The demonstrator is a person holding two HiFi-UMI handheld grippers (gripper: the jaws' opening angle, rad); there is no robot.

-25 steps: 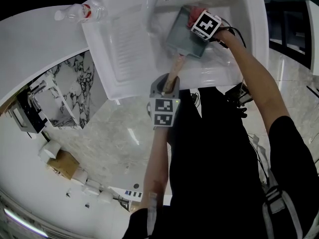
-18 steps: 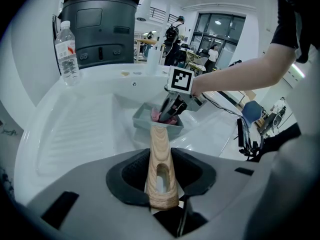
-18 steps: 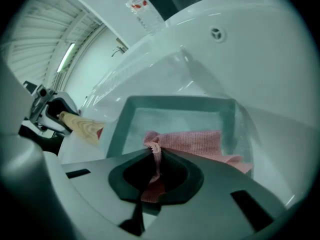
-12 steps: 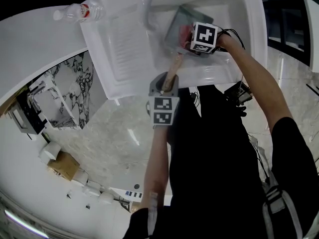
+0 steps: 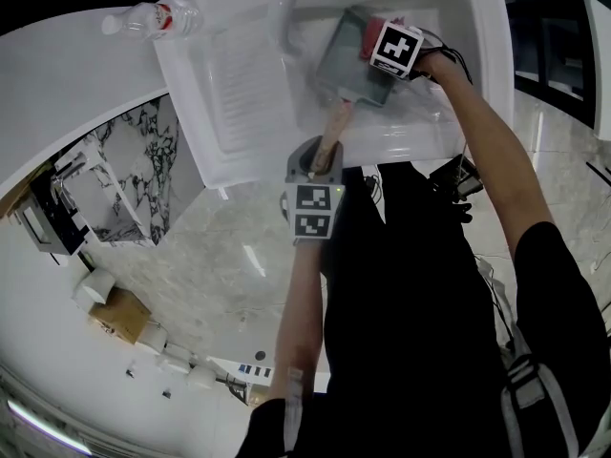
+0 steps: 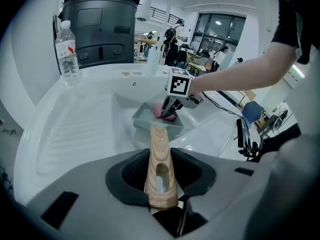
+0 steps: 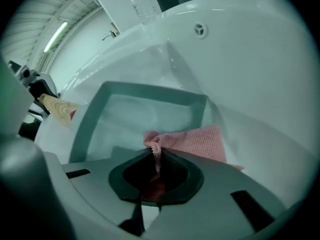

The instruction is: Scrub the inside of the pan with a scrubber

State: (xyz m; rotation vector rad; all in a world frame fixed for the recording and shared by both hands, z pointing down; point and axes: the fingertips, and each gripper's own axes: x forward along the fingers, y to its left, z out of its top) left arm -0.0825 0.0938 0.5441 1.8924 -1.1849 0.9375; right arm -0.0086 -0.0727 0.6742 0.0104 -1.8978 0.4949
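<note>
A square grey pan point(image 5: 353, 60) point(image 6: 150, 118) point(image 7: 145, 119) lies in the white sink basin point(image 5: 449, 27). Its wooden handle point(image 5: 332, 134) point(image 6: 159, 169) points toward me, and my left gripper point(image 5: 317, 165) point(image 6: 160, 191) is shut on that handle. My right gripper point(image 5: 374, 38) point(image 6: 168, 111) point(image 7: 152, 176) is shut on a pink scrubber cloth point(image 5: 366, 34) point(image 6: 161, 111) point(image 7: 195, 140). The cloth rests on the pan's inside, near its far right edge in the head view.
A ribbed draining board point(image 5: 243, 84) point(image 6: 75, 129) lies left of the basin. A clear water bottle point(image 5: 153, 19) point(image 6: 67, 51) stands at the counter's back, left of the drainer. A dark bin point(image 6: 102, 24) is behind it. Marble floor point(image 5: 220, 256) runs below the sink.
My right gripper has swept the pink cloth across the pan, first toward the near side, then back to the far right corner. The left gripper keeps holding the handle still.
</note>
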